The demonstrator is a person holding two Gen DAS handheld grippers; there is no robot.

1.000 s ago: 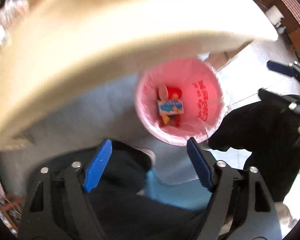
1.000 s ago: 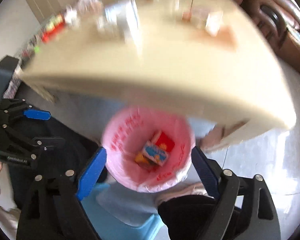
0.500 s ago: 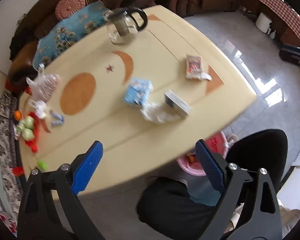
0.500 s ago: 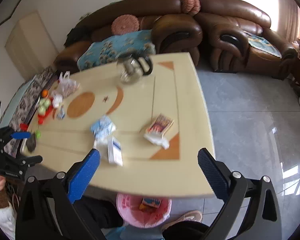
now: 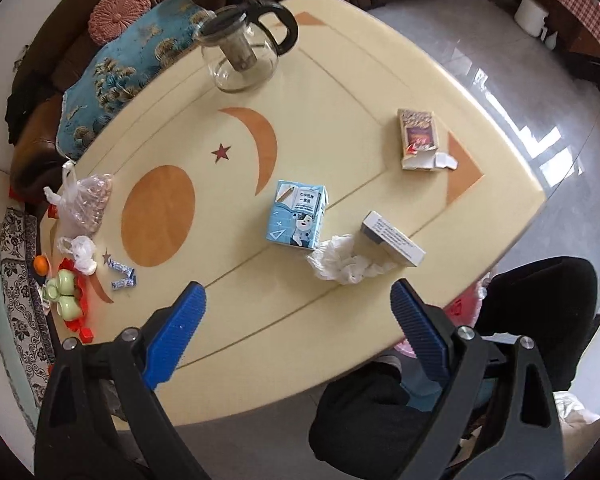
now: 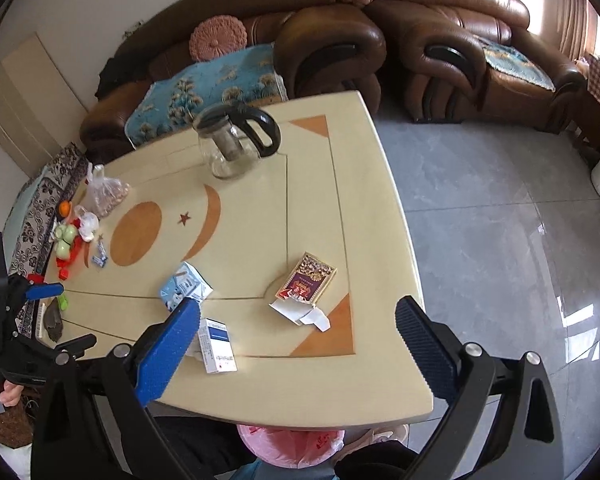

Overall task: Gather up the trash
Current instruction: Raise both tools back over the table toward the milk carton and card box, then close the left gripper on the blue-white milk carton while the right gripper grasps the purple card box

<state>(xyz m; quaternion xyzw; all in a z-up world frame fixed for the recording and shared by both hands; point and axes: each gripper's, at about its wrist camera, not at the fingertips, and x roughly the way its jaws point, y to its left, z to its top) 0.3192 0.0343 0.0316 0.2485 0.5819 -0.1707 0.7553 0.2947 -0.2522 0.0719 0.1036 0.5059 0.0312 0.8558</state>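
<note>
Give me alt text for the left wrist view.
The open left tool hangs over a cream table with trash ahead: a blue carton, a crumpled tissue, a white box and a torn purple box. A glass teapot stands at the far end; snacks sit at the left edge.

Little could be read here. The blue milk carton (image 5: 298,214) carried Chinese print on an open-book drawing above a cartoon face, too small to make out. The white box (image 5: 393,239) showed fine text lines, illegible. Red lettering marked the pink trash bag (image 6: 296,445), unreadable. The red-and-gold box (image 5: 417,133) stayed a blur.
</note>
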